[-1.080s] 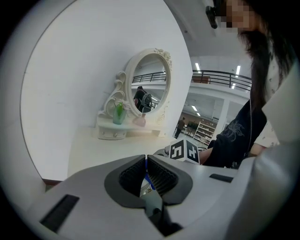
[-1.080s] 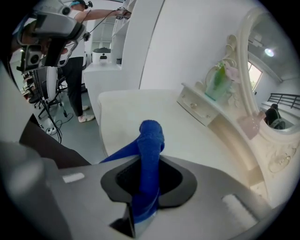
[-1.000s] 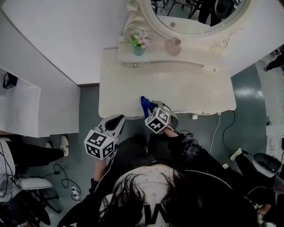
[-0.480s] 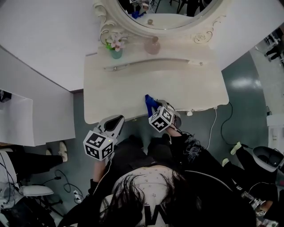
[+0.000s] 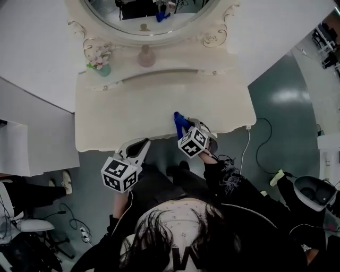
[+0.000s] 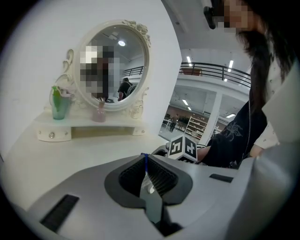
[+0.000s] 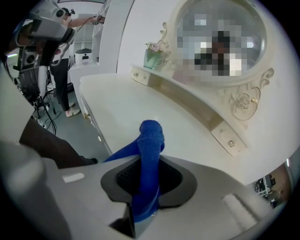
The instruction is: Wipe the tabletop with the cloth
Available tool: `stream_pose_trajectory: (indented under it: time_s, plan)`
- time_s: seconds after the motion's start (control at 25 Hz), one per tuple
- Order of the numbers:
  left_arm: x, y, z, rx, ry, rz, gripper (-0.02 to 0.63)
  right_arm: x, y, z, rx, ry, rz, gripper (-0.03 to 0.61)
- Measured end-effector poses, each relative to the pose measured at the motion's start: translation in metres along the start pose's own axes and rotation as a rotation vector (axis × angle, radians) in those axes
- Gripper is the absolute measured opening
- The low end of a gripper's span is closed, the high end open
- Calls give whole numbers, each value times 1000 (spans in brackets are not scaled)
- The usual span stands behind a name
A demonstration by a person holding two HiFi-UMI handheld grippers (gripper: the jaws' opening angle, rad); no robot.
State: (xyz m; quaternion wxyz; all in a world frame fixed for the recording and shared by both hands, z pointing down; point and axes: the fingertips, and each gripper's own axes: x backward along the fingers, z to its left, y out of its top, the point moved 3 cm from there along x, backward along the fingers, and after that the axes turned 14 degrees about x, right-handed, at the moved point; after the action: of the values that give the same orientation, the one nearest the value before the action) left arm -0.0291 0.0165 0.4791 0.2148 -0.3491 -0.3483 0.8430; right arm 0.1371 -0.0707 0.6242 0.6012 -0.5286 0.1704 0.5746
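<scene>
R claw (image 7: 149,172) pinches the blue cloth (image 7: 151,133) over the bench (image 5: 159,103) front edge, perhaps touching it. L claw (image 6: 146,163) is pressed together, w/ nothing inside, near the same edge.

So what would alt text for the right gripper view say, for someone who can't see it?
A blue cloth is clamped upright in the right gripper, above a cream tabletop. Behind stand a green vase and an oval mirror.

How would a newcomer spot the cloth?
Find the cream dressing table under the oval mirror. At its front edge the right gripper pinches the cloth, a bright blue fuzzy strip; the vase and pink bottle sit far back on the shelf.
</scene>
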Motion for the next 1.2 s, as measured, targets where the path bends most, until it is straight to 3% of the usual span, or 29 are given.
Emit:
stream_pose_trajectory:
  time_s: [0.24, 0.6, 1.2]
  plan:
    - [-50, -14, -63, -8, -28, 17, -3, 19, -58, -31, -4, -3, -12, 78]
    - [-81, -19, -106, -41, -20, 23, -3, 39, -132, -71, -32, -58, 22, 78]
    - [-103, -17, -141, -99, -39, 47, -3, 73, -251, -134, -244, -182, 141, 77]
